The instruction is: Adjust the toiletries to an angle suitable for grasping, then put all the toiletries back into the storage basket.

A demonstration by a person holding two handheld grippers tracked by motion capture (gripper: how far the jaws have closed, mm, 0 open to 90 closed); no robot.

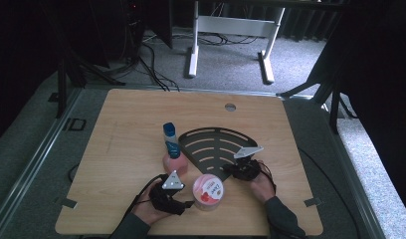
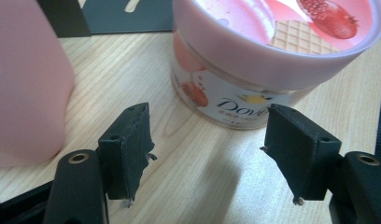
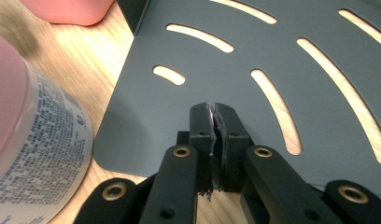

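Wooden table (image 1: pixel 121 129), dark room behind. Pink tub (image 1: pixel 208 191) stands near edge, centre; pink bottle (image 1: pixel 173 149) just beyond it, left of black slotted plate (image 1: pixel 213 147). Left gripper (image 2: pixel 209 154) low, jaws wide apart, aimed at tub, probably lining up a grab, not touching. Right gripper (image 3: pixel 215 140) jaws pressed together, empty, resting over plate's near corner.

Dim, bluish high view, corners dark; gripper views brighter, near objects blurred, soft shadows on wood.
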